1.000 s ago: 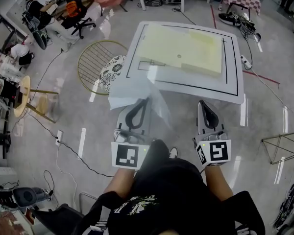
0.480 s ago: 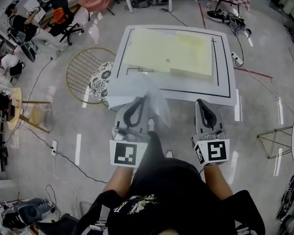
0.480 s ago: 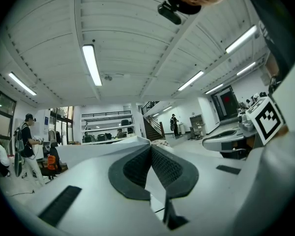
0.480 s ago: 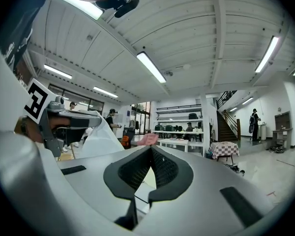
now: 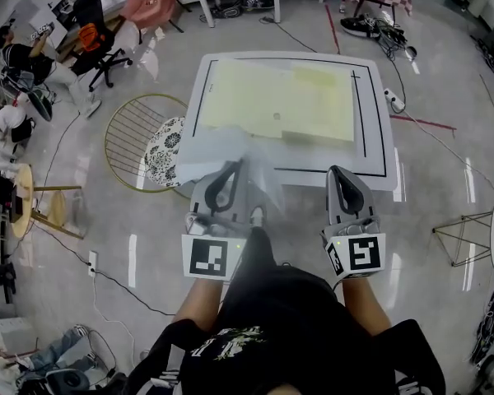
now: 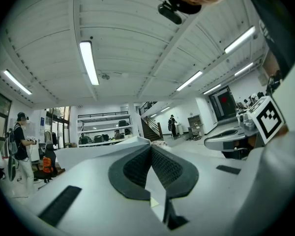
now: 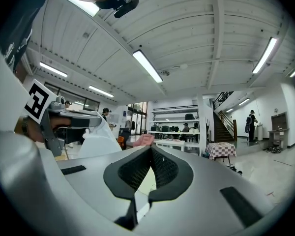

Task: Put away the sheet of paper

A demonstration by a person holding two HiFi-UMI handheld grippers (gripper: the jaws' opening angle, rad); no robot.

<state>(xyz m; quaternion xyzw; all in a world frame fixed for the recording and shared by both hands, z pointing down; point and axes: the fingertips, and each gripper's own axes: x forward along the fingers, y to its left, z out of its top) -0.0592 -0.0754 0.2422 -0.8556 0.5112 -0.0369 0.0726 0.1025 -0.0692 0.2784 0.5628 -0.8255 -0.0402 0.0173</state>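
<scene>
Looks like the carry step: the grey left gripper (image 5: 233, 171) is clamped on the thin white sheet of paper (image 5: 207, 151), held up by the near edge of the white square table (image 5: 380, 151). The grey right gripper (image 5: 340, 174) is pinched closed on nothing. Next move, I reckon, is reaching over the tabletop and letting go flat

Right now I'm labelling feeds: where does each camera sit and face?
Head view: on the head, steeply down: table, left tongs, right tongs, forearms.
Left gripper view: on left tongs, level along jaws pinching paper.
Right gripper view: on right tongs, level along shut jaws.
Shared: both gripper views show the paper.

Both hand-held grippers (image 5: 236, 165) (image 5: 337, 172) closed, level
</scene>
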